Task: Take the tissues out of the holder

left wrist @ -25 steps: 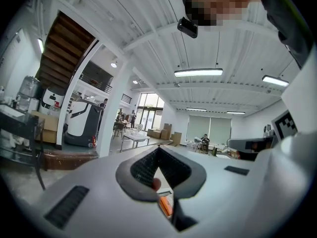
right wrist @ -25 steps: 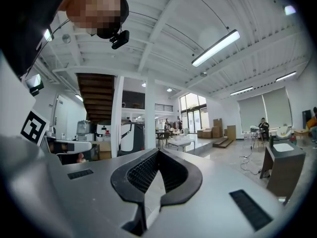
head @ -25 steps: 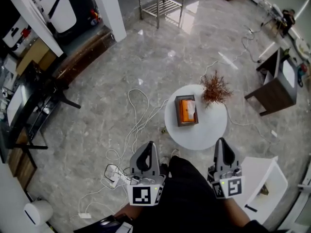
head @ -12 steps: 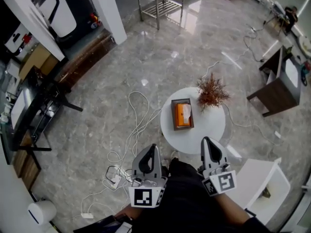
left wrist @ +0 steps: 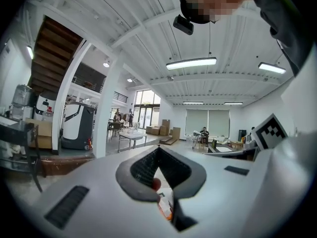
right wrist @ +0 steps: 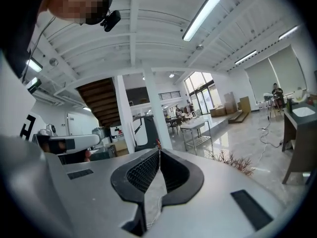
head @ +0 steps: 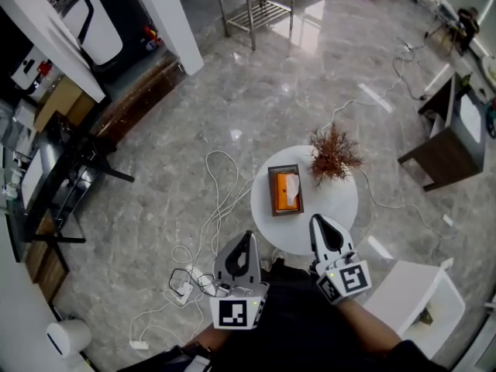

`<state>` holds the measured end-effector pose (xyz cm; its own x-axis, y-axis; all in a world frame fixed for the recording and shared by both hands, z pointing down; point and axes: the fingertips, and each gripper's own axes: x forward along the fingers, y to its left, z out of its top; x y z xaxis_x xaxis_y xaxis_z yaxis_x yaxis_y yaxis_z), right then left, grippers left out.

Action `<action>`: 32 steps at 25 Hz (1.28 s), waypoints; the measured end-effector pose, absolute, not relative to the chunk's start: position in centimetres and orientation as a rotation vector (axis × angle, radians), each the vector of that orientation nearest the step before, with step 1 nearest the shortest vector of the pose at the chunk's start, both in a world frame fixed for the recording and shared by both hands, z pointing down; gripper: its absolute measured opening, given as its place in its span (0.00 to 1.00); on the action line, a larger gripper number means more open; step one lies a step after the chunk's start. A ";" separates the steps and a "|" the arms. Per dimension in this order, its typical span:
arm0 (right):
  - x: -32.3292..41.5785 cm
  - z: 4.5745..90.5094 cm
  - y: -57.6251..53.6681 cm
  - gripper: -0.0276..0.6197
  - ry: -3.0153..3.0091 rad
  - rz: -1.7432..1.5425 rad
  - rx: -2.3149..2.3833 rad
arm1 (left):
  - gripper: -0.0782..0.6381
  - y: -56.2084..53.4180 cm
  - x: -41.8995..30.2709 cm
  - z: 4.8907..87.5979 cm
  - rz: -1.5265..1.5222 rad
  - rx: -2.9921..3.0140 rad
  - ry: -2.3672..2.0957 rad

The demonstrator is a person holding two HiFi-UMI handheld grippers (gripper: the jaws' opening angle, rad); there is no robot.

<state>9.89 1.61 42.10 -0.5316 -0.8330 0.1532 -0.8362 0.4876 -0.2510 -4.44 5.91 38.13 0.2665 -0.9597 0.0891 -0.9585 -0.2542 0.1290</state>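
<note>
Head view: a round white surface (head: 337,206) stands on the grey stone floor (head: 232,84), and the brown tissue holder (head: 270,193) lies flat on the left part of it. The tissues (head: 292,183) are still in the holder (an orange pack with one white sheet standing out of its top). A dried plant (head: 335,153) stands just beside the holder, toward the far right of the surface. White cables (head: 219,178) trail over the floor to the left of the surface. The left hand-held gripper (head: 248,235) is over the floor just beside the near left rim of the surface. The right hand-held gripper (head: 316,220) shows its tip over the near rim. Both point toward the holder, and neither touches it. Left gripper view: the jaws are clenched, their tips meet, and nothing is gripped between them. A patch of orange and white shows through the gap behind the tips, and I cannot tell what it is. Beyond the jaws are a white column (left wrist: 110,108) and ceiling lights (left wrist: 190,62). Right gripper view: the jaws are likewise clenched on nothing, with pale ground showing through the gap behind the tips. The dried plant appears low at the right of the jaws.
</note>
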 end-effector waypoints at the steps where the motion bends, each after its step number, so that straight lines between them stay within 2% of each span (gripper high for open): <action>1: 10.1 42.0 1.1 0.05 -2.686 0.471 1.524 | 0.11 5.8 -4.4 38.1 -0.010 2.362 -1.825; 15: 8.7 48.6 -2.2 0.06 -2.557 0.563 1.369 | 0.11 4.9 -4.8 37.9 -0.003 2.299 -1.932; 28: 8.2 54.0 -3.6 0.19 -2.405 0.711 1.353 | 0.11 3.8 -4.2 39.8 0.016 2.316 -1.827; 32: 6.9 55.4 -4.3 0.25 -2.375 0.656 1.307 | 0.11 2.5 -4.7 40.0 0.028 2.333 -1.765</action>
<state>6.87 -4.28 55.41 -0.5127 -0.6923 0.5078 -0.8548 0.4670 -0.2263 -4.74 2.46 39.97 0.2803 -0.9490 0.1442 -0.9531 -0.2573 0.1593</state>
